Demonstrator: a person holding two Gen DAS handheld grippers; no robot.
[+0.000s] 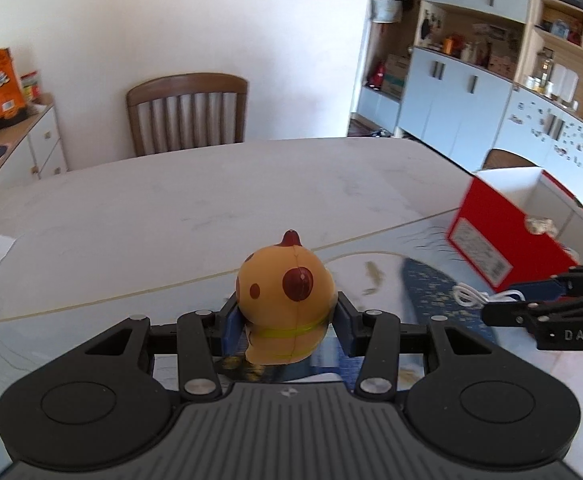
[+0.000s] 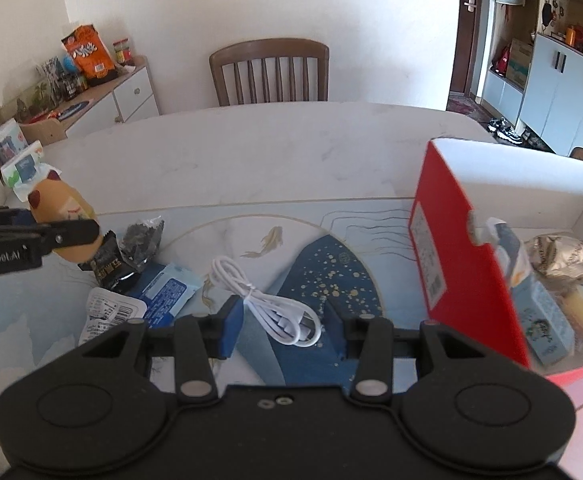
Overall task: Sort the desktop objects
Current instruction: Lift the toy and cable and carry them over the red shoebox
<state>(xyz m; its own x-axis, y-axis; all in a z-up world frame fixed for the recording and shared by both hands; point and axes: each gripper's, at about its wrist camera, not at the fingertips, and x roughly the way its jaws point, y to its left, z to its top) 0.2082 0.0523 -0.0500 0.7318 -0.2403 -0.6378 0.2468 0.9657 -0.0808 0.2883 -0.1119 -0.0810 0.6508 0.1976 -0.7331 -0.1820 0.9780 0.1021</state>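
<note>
The underside of one spotted orange squishy toy is hidden by the left tool, which is clamped on it above the desk. One white cable is gripped by the right tool. The red box is cut off at right; its contents are hard to count.

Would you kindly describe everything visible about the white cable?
The white cable is a thin, glossy cord coiled into a loose bundle and tied around its middle, with a plug end showing at the lower right. It sits between the right gripper's blue pads, apparently pinched and lifted off the patterned mat. The left wrist view shows its loops sticking out past that gripper's fingertips.
</note>
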